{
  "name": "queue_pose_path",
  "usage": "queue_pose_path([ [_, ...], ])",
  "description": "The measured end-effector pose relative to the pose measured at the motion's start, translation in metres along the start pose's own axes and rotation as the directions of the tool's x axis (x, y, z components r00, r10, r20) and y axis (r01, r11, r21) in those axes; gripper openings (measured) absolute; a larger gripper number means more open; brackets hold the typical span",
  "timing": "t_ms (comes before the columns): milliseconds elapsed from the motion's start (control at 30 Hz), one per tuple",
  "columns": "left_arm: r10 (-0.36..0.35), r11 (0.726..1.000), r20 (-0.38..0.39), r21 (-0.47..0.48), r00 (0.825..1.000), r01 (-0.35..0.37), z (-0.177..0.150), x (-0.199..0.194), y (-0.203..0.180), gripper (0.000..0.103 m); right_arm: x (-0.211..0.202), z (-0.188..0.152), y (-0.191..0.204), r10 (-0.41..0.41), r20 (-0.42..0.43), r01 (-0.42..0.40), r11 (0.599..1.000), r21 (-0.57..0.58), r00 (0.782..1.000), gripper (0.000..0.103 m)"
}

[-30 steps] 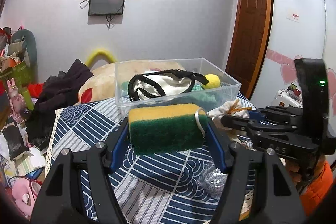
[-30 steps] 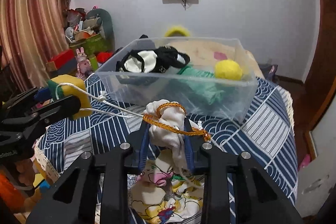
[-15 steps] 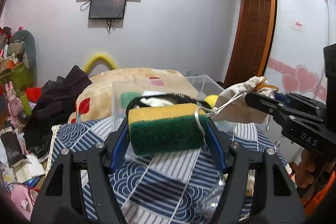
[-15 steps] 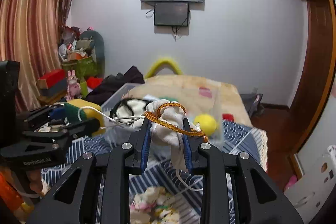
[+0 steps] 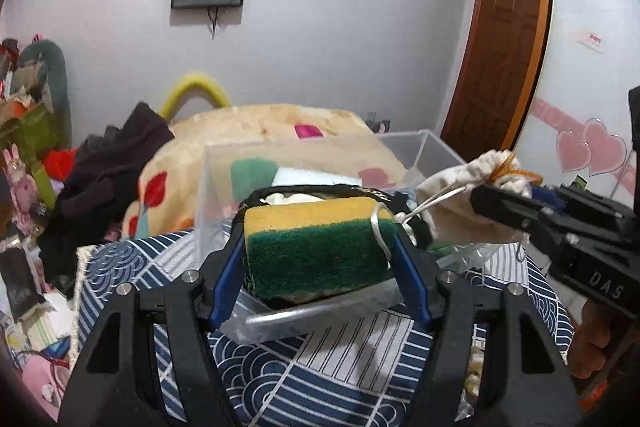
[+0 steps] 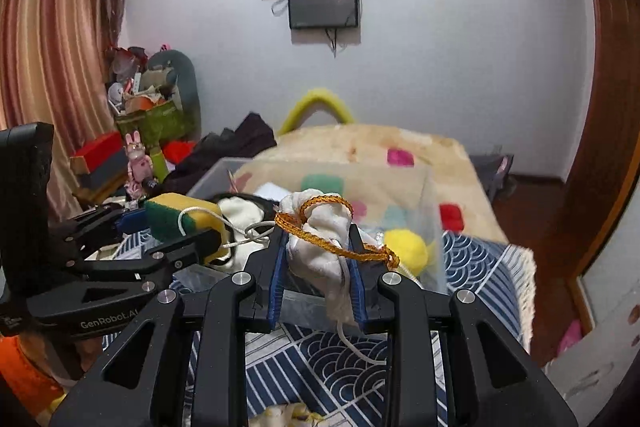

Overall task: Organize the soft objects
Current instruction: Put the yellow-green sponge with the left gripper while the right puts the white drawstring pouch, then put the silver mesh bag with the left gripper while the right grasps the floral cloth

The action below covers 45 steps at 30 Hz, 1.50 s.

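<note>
My left gripper is shut on a yellow and green sponge and holds it over the near rim of a clear plastic box on the bed. My right gripper is shut on a white drawstring pouch with an orange cord, also above the box's near wall. The pouch's white string loops over the sponge. The box holds a black and white garment and a yellow ball. The right gripper shows at the right of the left wrist view.
The box sits on a blue and white patterned bedspread. A beige blanket lies behind it. Dark clothes and clutter pile up at the left. A wooden door stands at the right. A printed cloth lies below the right gripper.
Both grippers rose off the bedspread with their loads and moved forward toward the box. The sponge and pouch now hang over its near rim, and the string stays looped over the sponge.
</note>
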State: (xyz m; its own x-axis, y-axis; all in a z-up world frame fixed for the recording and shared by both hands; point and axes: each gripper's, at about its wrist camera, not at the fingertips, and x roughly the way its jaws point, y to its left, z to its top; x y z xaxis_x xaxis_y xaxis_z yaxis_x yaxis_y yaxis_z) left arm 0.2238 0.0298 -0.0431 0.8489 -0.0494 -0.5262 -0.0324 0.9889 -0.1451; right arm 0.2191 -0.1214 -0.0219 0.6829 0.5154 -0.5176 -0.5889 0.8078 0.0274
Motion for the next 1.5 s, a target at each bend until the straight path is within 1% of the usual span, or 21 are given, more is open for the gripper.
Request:
queue_pose_path([
  [67,-0.004,1.000,-0.027,-0.004,1.000,0.004,0.001,0.012,0.003,0.067,0.010,-0.003,-0.002,-0.005,-0.034,0.006,1.000,0.008,0.999,0.025],
  [233,0.011,1.000,-0.065,0.017,0.998,-0.010,-0.002,0.033,0.001,0.067,0.024,-0.010,0.000,-0.041,-0.079,0.039,0.999,-0.017,0.996,0.025],
  [333,0.024,1.000,-0.077,0.021,0.997,-0.023,-0.007,0.038,0.001,0.069,0.026,-0.012,-0.003,-0.041,-0.089,0.040,0.999,-0.014,0.995,0.025],
  [433,0.005,1.000,-0.092,-0.005,0.996,-0.006,-0.008,0.037,0.004,0.074,0.026,-0.013,-0.007,-0.044,-0.105,0.043,0.999,-0.014,0.993,0.027],
  [467,-0.005,1.000,-0.094,-0.011,0.996,0.004,-0.009,0.034,0.005,0.077,0.024,-0.015,-0.007,-0.059,-0.106,0.058,0.998,-0.019,0.993,0.028],
  [500,-0.010,1.000,-0.095,-0.011,0.995,0.009,-0.010,0.032,0.006,0.079,0.023,-0.015,-0.007,-0.065,-0.109,0.063,0.998,-0.025,0.992,0.030],
  [567,-0.004,1.000,-0.088,-0.003,0.996,0.003,-0.012,0.027,0.005,0.086,0.018,-0.015,-0.007,-0.075,-0.104,0.073,0.997,-0.029,0.992,0.034],
  [633,0.010,1.000,-0.071,0.004,0.997,-0.010,-0.015,0.020,0.006,0.087,0.013,-0.016,-0.008,-0.073,-0.097,0.071,0.997,-0.030,0.993,0.038],
  [767,0.001,1.000,-0.056,0.009,0.998,-0.001,-0.016,0.006,0.005,0.089,-0.004,-0.018,-0.011,-0.081,-0.076,0.078,0.996,-0.041,0.994,0.045],
  [833,-0.005,1.000,-0.047,0.007,0.999,0.005,-0.017,-0.003,0.004,0.089,-0.011,-0.018,-0.012,-0.087,-0.059,0.084,0.995,-0.046,0.994,0.051],
  [900,-0.007,1.000,-0.032,0.005,0.999,0.007,-0.018,-0.011,0.004,0.090,-0.022,-0.020,-0.013,-0.087,-0.036,0.085,0.995,-0.047,0.996,0.051],
  [967,-0.007,1.000,-0.012,0.006,1.000,0.007,-0.018,-0.021,0.002,0.096,-0.031,-0.021,-0.015,-0.080,-0.021,0.079,0.996,-0.040,0.997,0.052],
  [1067,0.001,1.000,0.020,0.007,1.000,-0.001,-0.021,-0.037,0.001,0.100,-0.039,-0.022,-0.017,-0.070,-0.004,0.070,0.997,-0.028,0.998,0.054],
  [1133,0.006,1.000,0.038,0.011,0.999,-0.007,-0.024,-0.046,0.000,0.101,-0.046,-0.025,-0.015,-0.075,0.013,0.075,0.997,-0.026,0.997,0.061],
  [1167,0.005,1.000,0.043,0.013,0.999,-0.005,-0.027,-0.050,0.000,0.101,-0.049,-0.027,-0.015,-0.078,0.021,0.079,0.996,-0.028,0.997,0.062],
  [1267,-0.002,1.000,0.037,0.018,0.999,0.001,-0.037,-0.057,-0.002,0.102,-0.057,-0.036,-0.012,-0.089,0.030,0.090,0.995,-0.031,0.996,0.063],
  [1333,-0.007,1.000,0.023,0.018,1.000,0.007,-0.045,-0.061,-0.004,0.102,-0.060,-0.044,-0.011,-0.080,0.022,0.080,0.996,-0.025,0.997,0.063],
  [1500,-0.014,1.000,-0.023,0.016,1.000,0.014,-0.069,-0.063,-0.005,0.102,-0.057,-0.065,-0.006,-0.038,-0.032,0.038,0.999,0.002,0.999,0.063],
])
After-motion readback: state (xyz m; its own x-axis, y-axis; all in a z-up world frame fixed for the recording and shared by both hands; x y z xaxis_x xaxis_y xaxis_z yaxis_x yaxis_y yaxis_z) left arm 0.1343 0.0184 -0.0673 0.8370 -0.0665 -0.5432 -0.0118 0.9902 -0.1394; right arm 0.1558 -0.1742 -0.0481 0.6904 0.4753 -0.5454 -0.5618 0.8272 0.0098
